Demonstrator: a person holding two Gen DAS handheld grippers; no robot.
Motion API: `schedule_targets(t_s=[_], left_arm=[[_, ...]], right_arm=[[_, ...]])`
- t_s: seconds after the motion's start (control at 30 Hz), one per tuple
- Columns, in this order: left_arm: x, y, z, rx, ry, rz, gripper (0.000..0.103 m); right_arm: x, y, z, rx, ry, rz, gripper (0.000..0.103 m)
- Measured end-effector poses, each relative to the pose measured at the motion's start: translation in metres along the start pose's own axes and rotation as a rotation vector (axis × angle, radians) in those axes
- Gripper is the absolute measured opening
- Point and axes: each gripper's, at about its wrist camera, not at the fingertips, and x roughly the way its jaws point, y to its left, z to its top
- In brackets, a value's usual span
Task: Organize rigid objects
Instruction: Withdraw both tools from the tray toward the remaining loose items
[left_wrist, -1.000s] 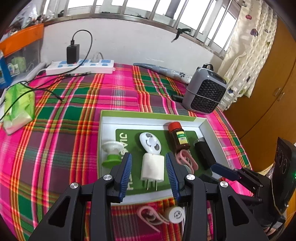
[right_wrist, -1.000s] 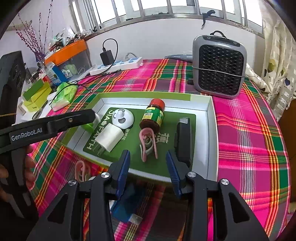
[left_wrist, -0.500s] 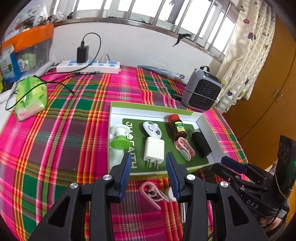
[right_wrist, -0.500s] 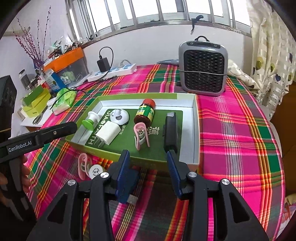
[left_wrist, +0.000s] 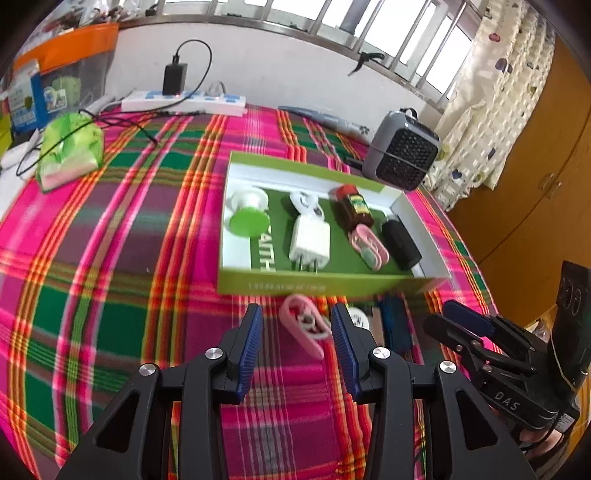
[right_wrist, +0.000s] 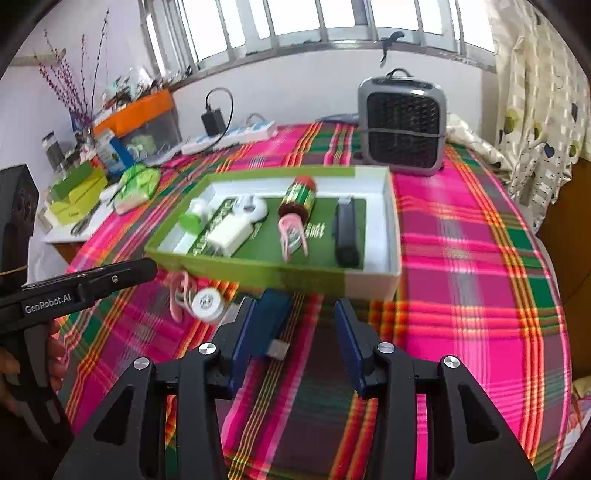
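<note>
A green-and-white box (left_wrist: 325, 286) (right_wrist: 391, 225) on the plaid cloth holds a green-capped part (left_wrist: 245, 218), a white plug (left_wrist: 309, 242), a brown bottle (left_wrist: 354, 210), a pink clip (left_wrist: 369, 247) and a black block (left_wrist: 400, 245). In front of the box lie a pink clip (left_wrist: 304, 323) (right_wrist: 179, 295), a white round cap (right_wrist: 207, 304) and a blue stick (right_wrist: 271, 325). My left gripper (left_wrist: 295, 332) is open, just short of the loose pink clip. My right gripper (right_wrist: 291, 332) is open, its left finger beside the blue stick.
A grey heater (right_wrist: 400, 125) stands behind the box. A power strip with charger (left_wrist: 184, 99) lies at the back. A green tissue pack (left_wrist: 70, 147) and cables lie at the left. Boxes and a side table (right_wrist: 74, 206) are beyond the left edge.
Both grippers have pulled back from over the box toward the table's near side. The loose clip, cap and blue stick now lie just ahead of the fingers.
</note>
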Motion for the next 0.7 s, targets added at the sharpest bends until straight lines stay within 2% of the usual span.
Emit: schedule_targets(t_s=[0.13,0.47,0.7], left_arm=[[0.003,-0.003,-0.009,0.015,0.016,-0.004,0.038],[0.012,-0.013,-0.021,0.057,0.053,-0.015,0.038],[0.019,-0.009,-0.020,0.053,0.075,0.027,0.038]], right_arm=[[0.006,0.006,-0.003,-0.013,0.014,0.001,0.050],[0.019,0.013,-0.006,-0.042,0.046,-0.024,0.050],[0.023,0.018,-0.005,-0.070,0.057,-0.034,0.050]])
